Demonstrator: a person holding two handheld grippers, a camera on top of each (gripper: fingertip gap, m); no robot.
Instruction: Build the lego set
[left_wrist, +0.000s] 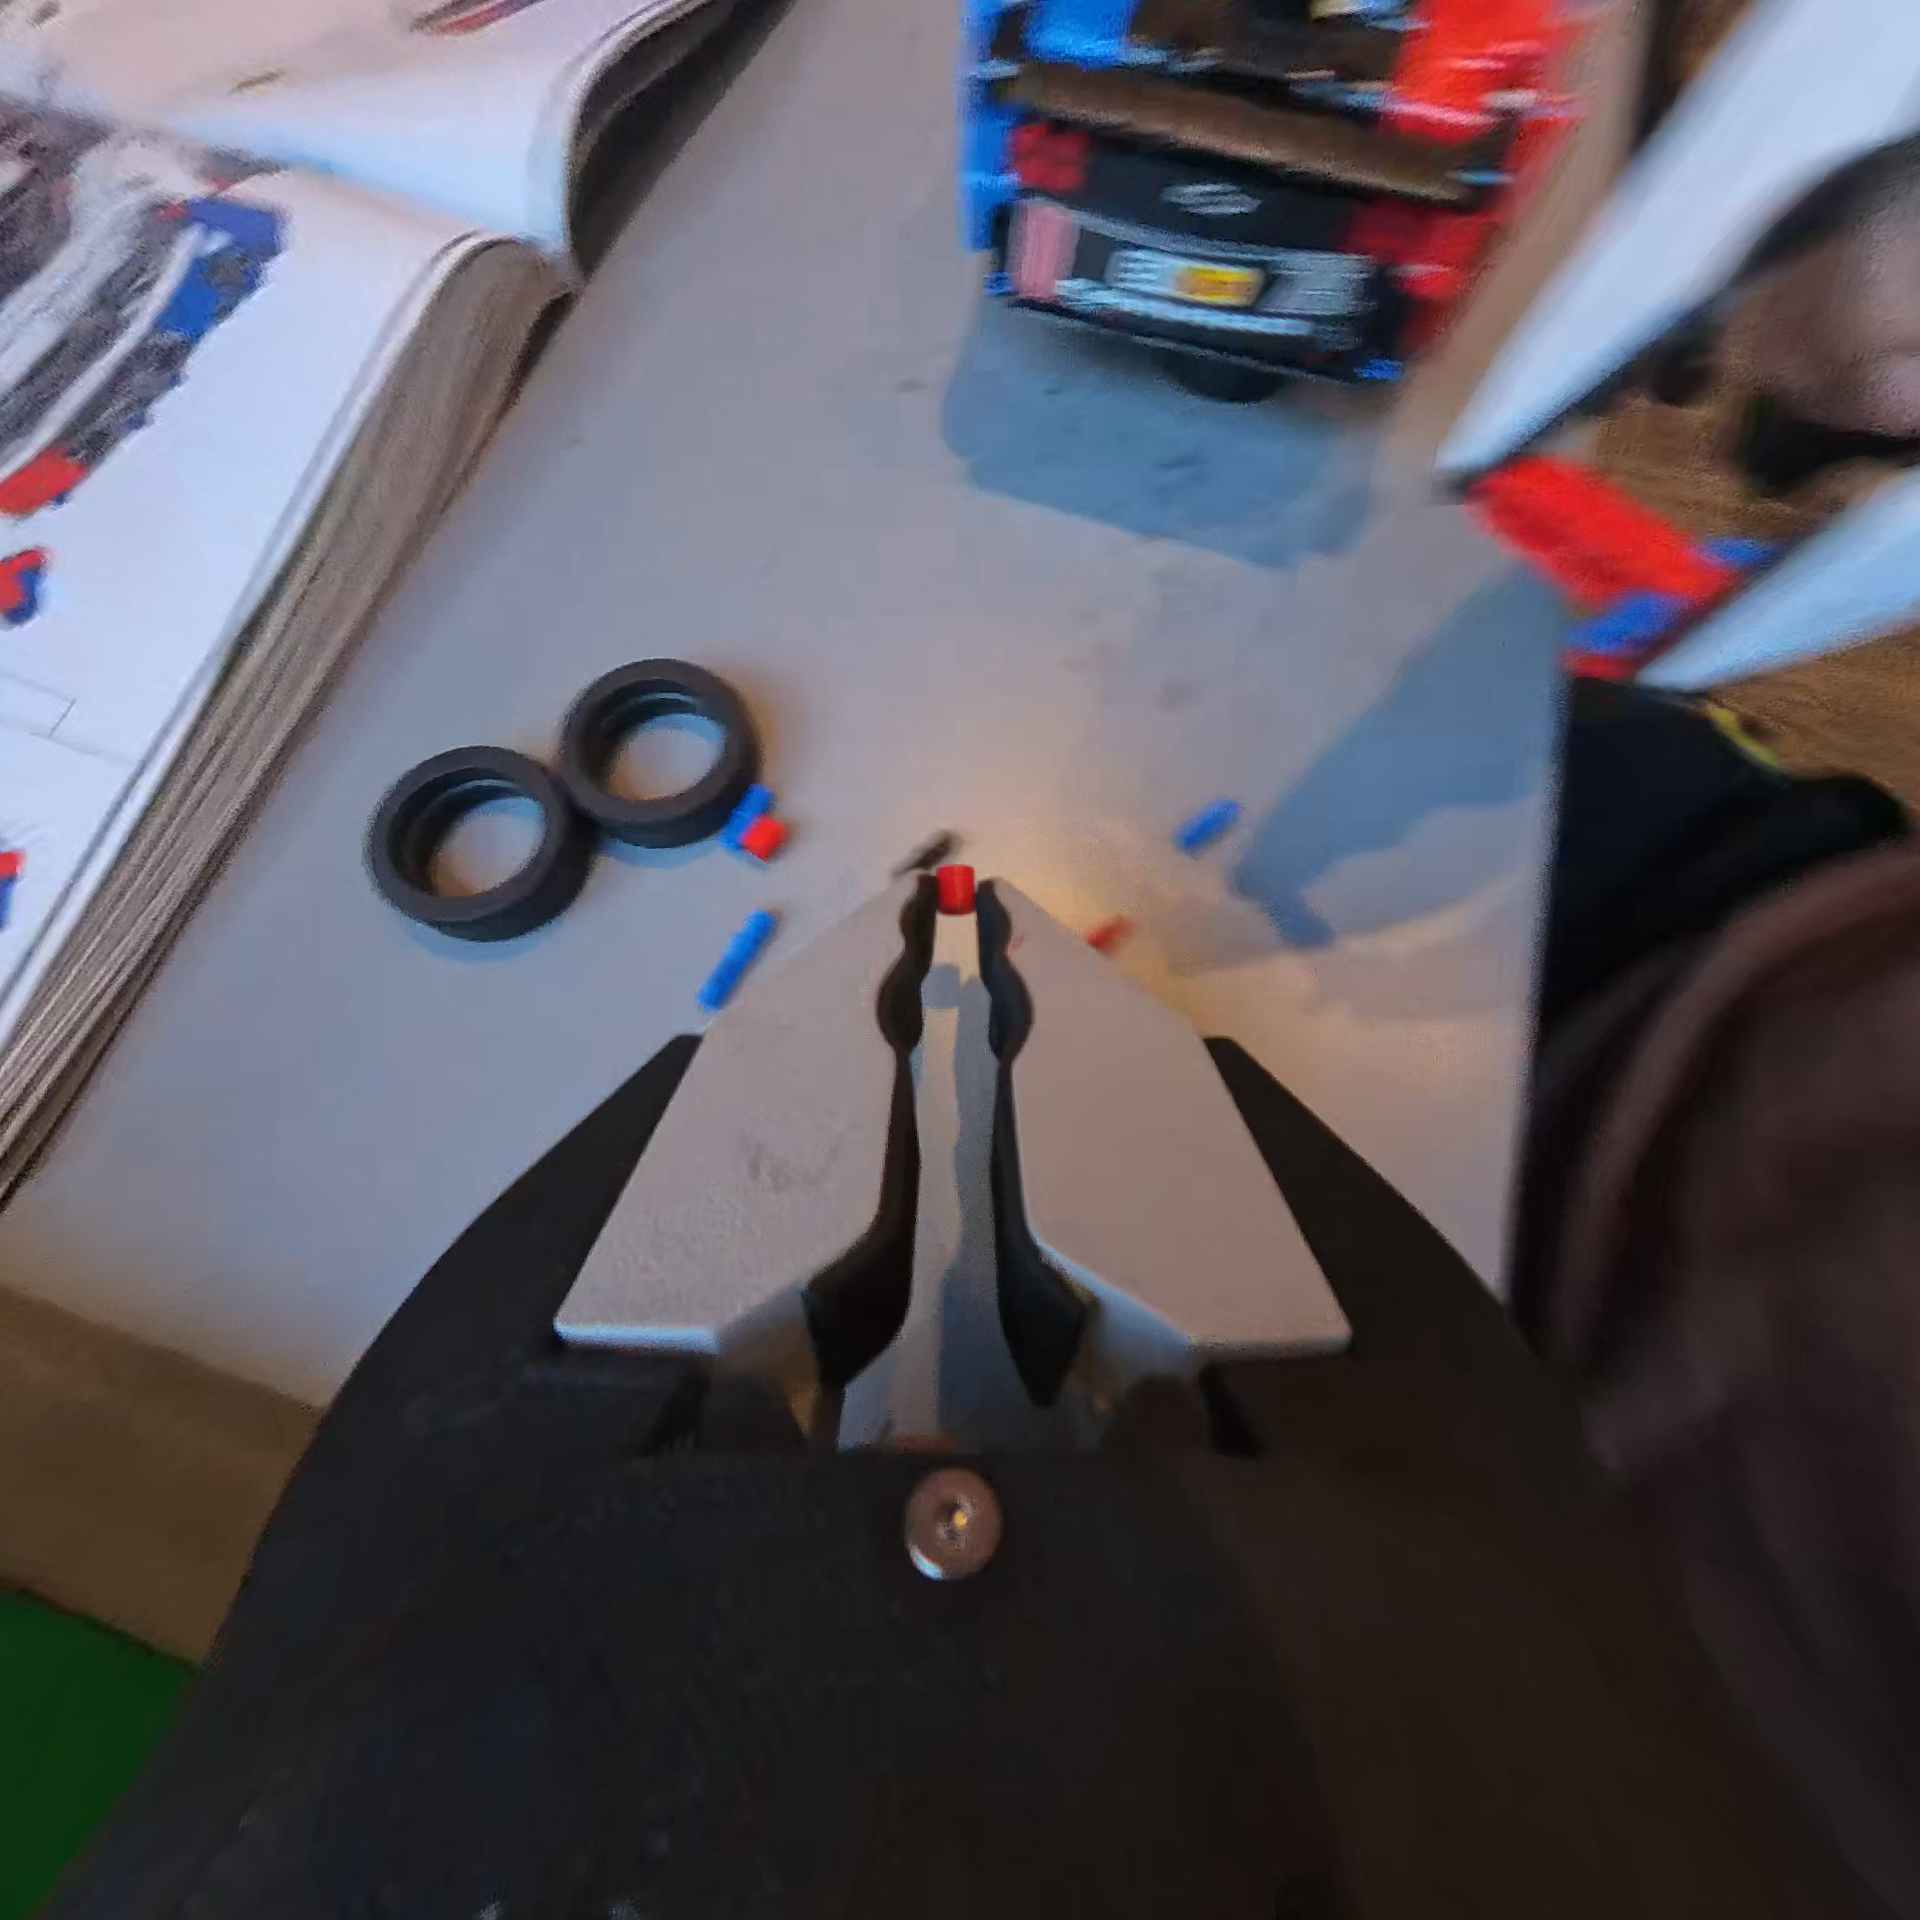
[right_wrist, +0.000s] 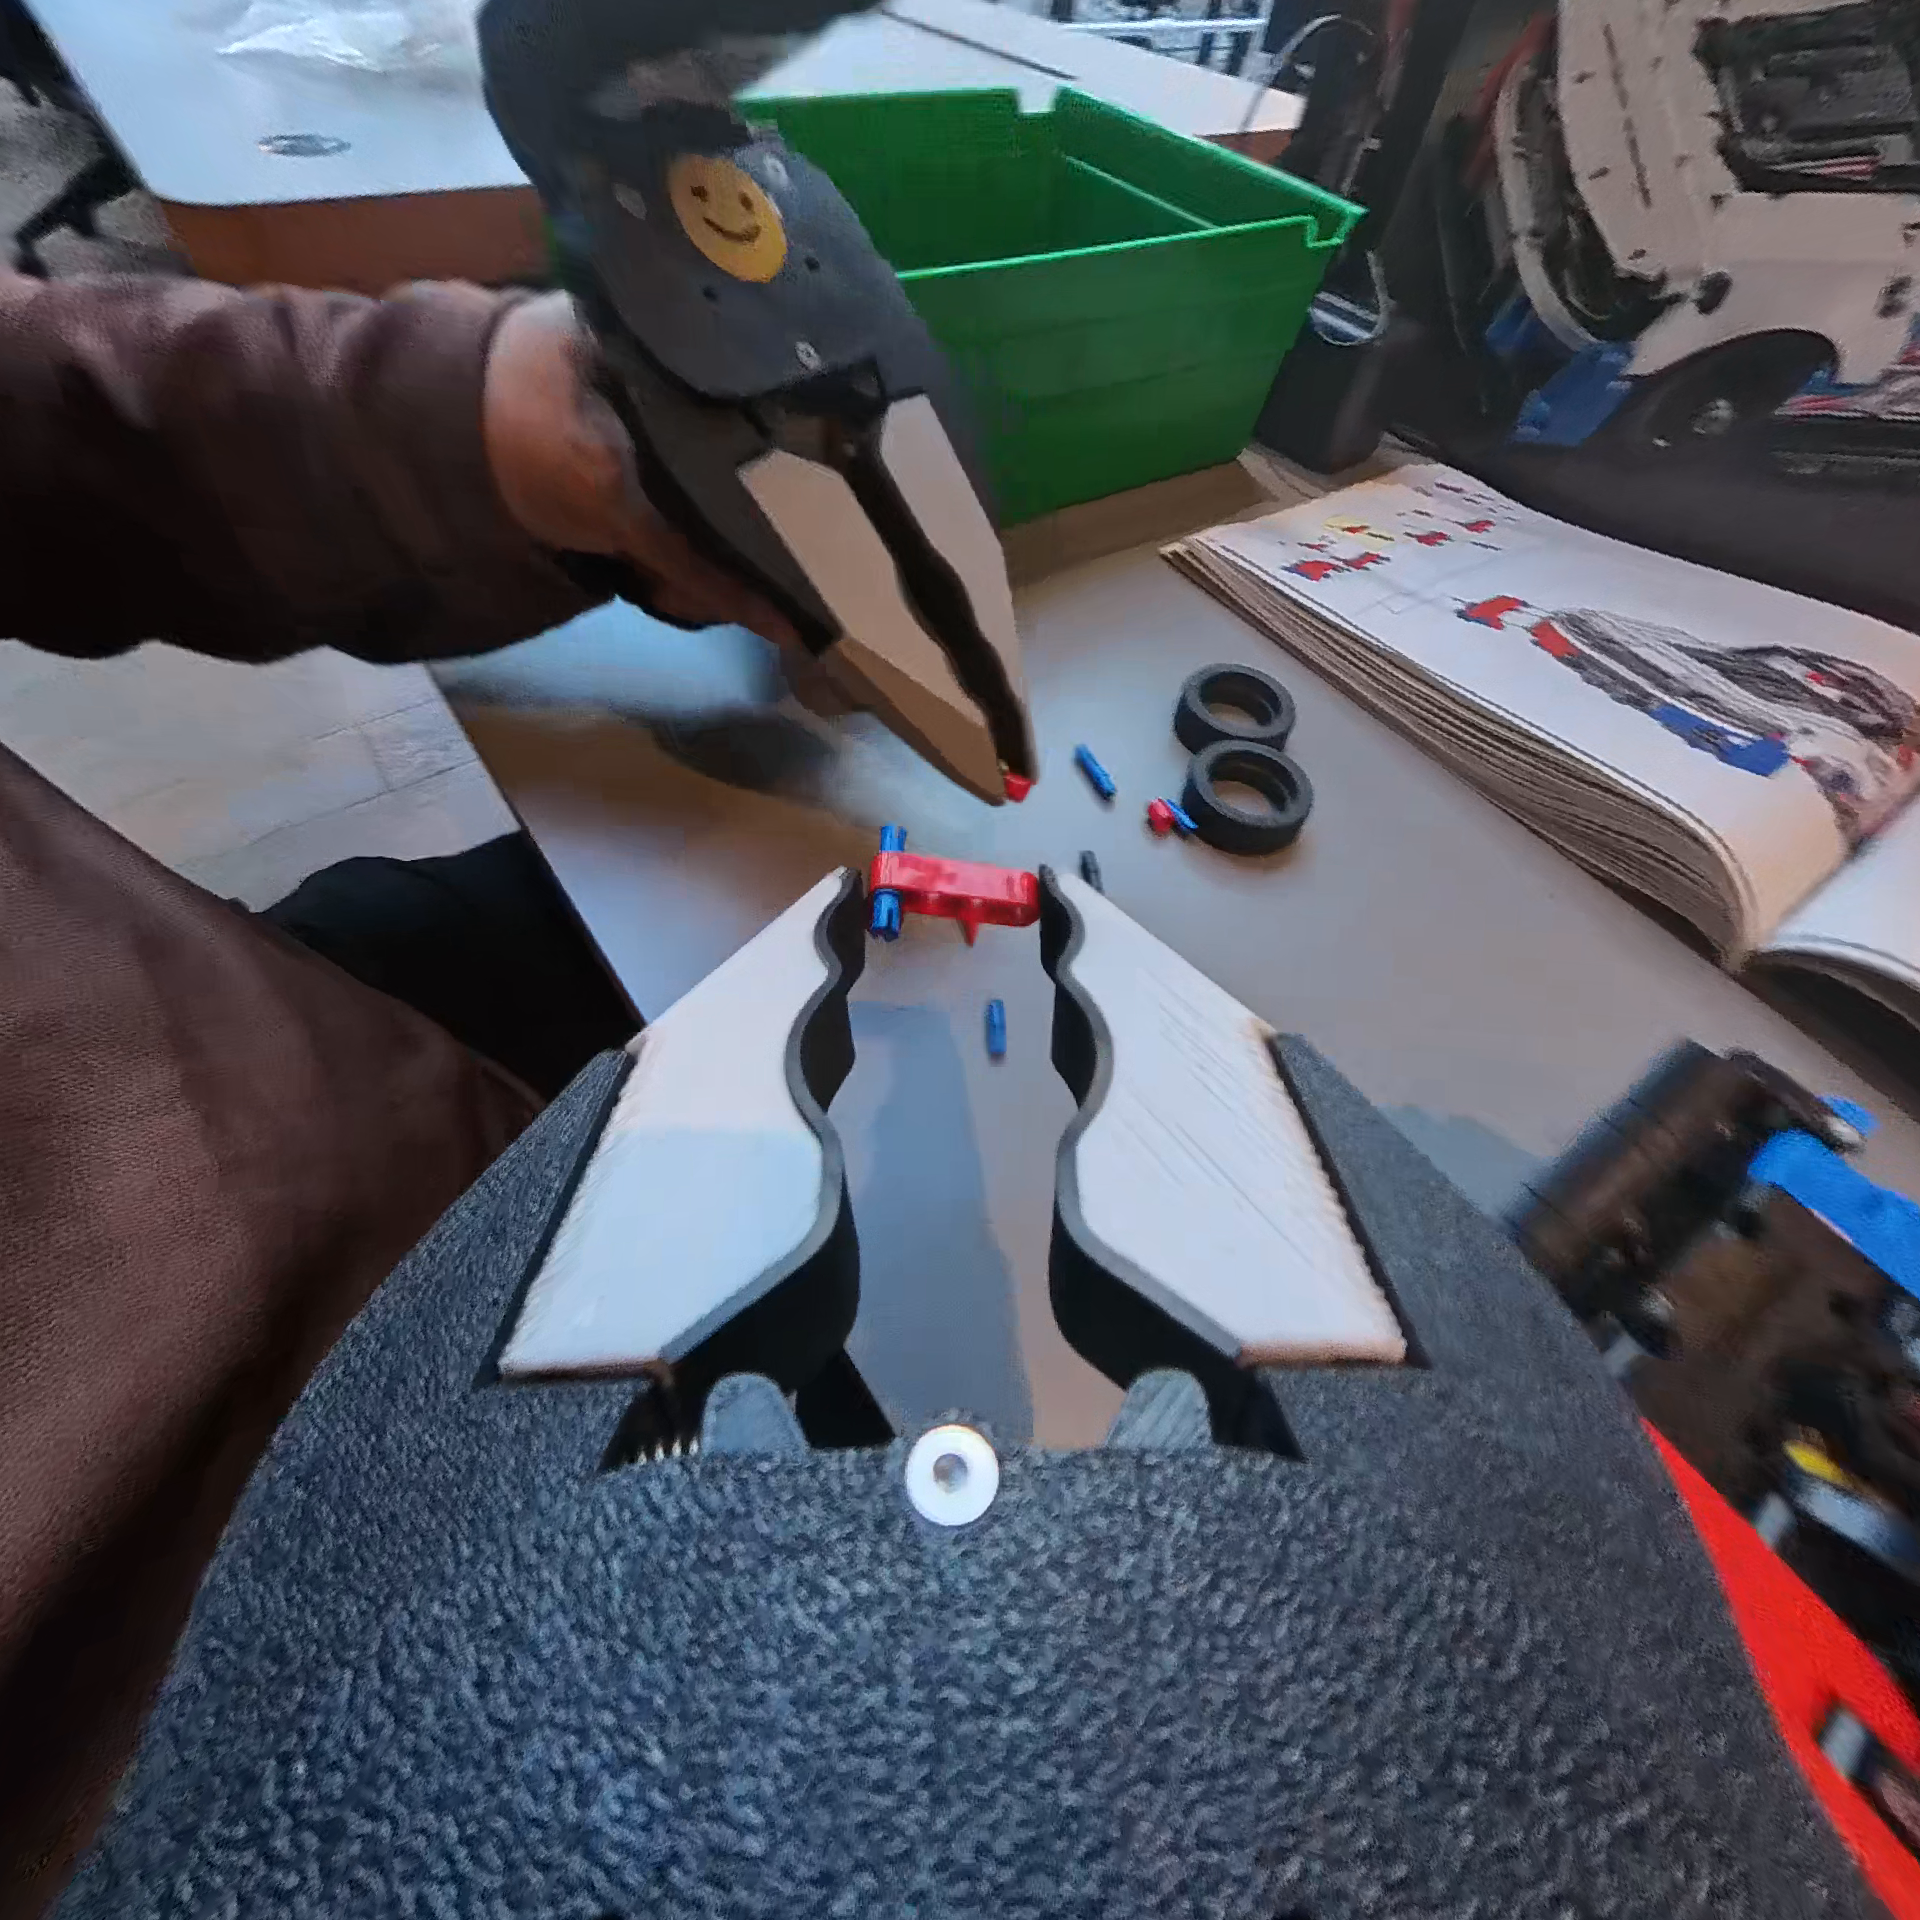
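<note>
Left tool (left_wrist: 954, 896) pinching tiny red plastic peg (left_wrist: 954, 891) at tips. Right tool (right_wrist: 951, 896) gripping flat red plastic beam (right_wrist: 956, 894). Line peg straight with beam hole, push slow.

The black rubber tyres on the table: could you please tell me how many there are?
2. The near tyre and the far tyre lie flat and touching, between the open instruction book and the left gripper. Others may be hidden out of view.

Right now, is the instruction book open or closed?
Open: the instruction book lies flat on the table, printed pages facing up.
</note>
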